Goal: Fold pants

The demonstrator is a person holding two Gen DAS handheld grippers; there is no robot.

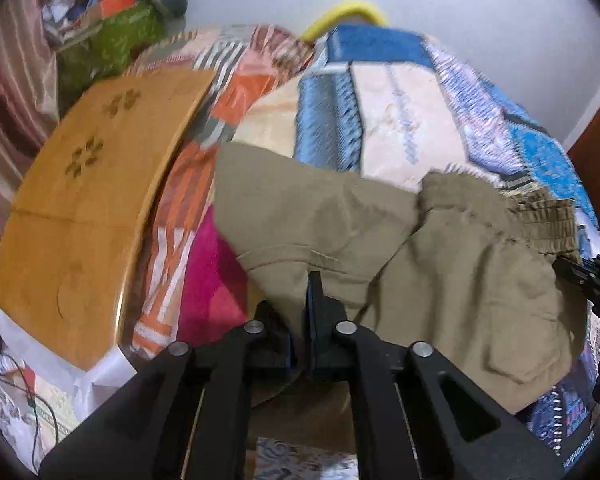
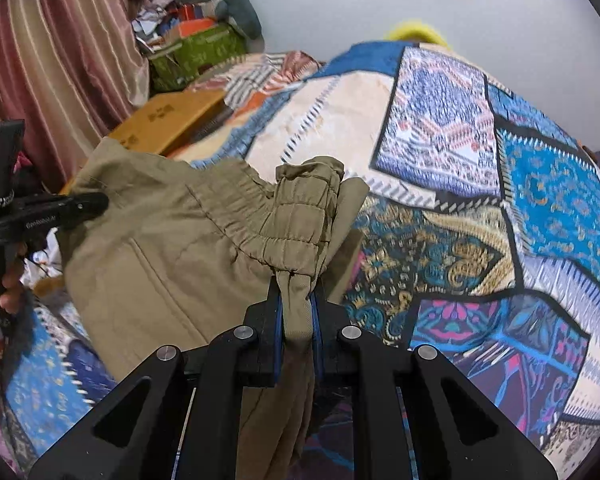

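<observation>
both grippers (image 2: 296, 304) clamp pants (image 2: 172, 248), green bin (image 2: 196, 56) stuffed

The pants (image 2: 172, 248) are a matt khaki woven cloth, kinda crumpled, with a puckered elastic waistband (image 2: 300, 220) bunched up. Both the left gripper (image 1: 300, 320) and right gripper (image 2: 296, 312) look like matt black plastic with shiny metal pins and blue pads (image 2: 278, 332) on the insides. Underneath is a patchwork printed quilt (image 2: 480, 200), soft-looking, and to the far left a smooth yellowish wooden-looking board (image 1: 84, 208) next to a slightly glossy striped curtain (image 2: 60, 60).
</observation>
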